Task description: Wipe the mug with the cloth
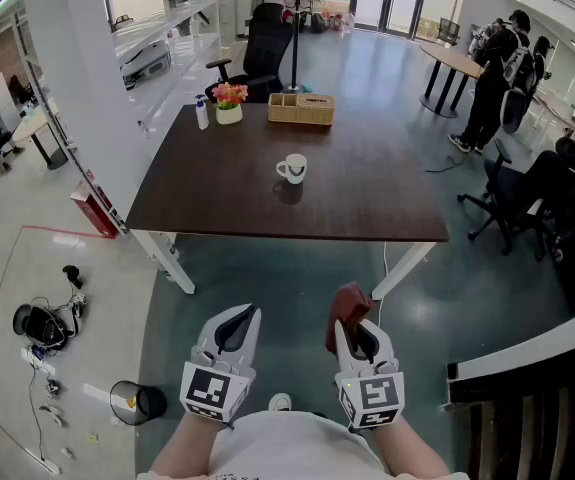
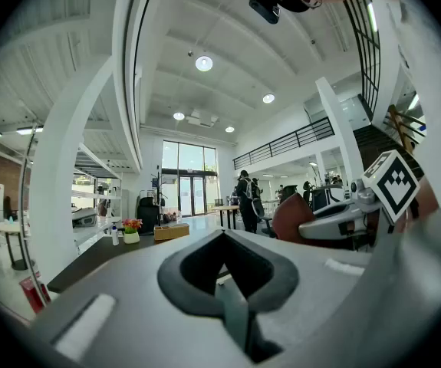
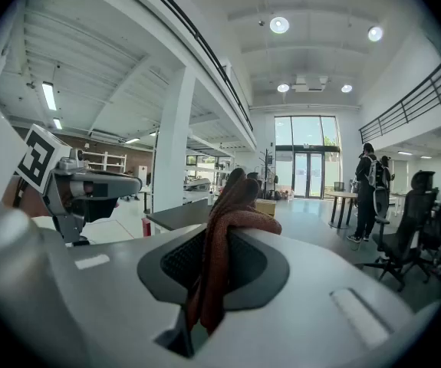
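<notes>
A white mug (image 1: 292, 168) stands near the middle of a dark brown table (image 1: 217, 213), far ahead of both grippers. My right gripper (image 1: 352, 320) is shut on a dark red cloth (image 1: 348, 305), which sticks up past the jaw tips (image 3: 224, 228). My left gripper (image 1: 239, 320) is held beside it at the same height, shut with nothing in it (image 2: 224, 271). Both are held low, close to my body, well short of the table's near edge.
At the table's far edge stand a wicker box (image 1: 301, 109), a flower pot (image 1: 229, 102) and a spray bottle (image 1: 202, 113). A black office chair (image 1: 264, 48) is behind it. People stand by another table (image 1: 454, 63) at the right. A white pillar (image 1: 77, 78) rises at left.
</notes>
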Available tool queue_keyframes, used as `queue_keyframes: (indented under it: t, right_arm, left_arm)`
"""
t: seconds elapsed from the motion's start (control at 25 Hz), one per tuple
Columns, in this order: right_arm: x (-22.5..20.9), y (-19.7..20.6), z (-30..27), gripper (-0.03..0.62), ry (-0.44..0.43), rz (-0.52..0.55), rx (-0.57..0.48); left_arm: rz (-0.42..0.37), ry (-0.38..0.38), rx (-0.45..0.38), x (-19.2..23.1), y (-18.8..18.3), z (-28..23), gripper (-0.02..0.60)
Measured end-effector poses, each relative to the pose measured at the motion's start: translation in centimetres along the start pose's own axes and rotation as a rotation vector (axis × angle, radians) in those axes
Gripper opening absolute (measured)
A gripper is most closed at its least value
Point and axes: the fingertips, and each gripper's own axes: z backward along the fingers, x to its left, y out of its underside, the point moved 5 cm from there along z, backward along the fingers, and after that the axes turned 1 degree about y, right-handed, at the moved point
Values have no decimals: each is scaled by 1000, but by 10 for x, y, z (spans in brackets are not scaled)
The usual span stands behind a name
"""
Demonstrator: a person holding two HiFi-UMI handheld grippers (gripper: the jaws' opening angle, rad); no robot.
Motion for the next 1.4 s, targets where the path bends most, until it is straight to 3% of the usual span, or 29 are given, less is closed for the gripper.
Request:
queue_keyframes:
  t: [0.68,1.16,1.4]
  right_arm:
    - [8,3,-5,78,29,-21,14]
    - [18,7,-30,80,34,-17,46]
    - [10,8,-52,80,22,2,56]
  left_arm:
    - [18,-7,4,12,3,9,0]
    - [38,99,46,28,20,-1,0]
    - [61,106,37,41,21,-21,0]
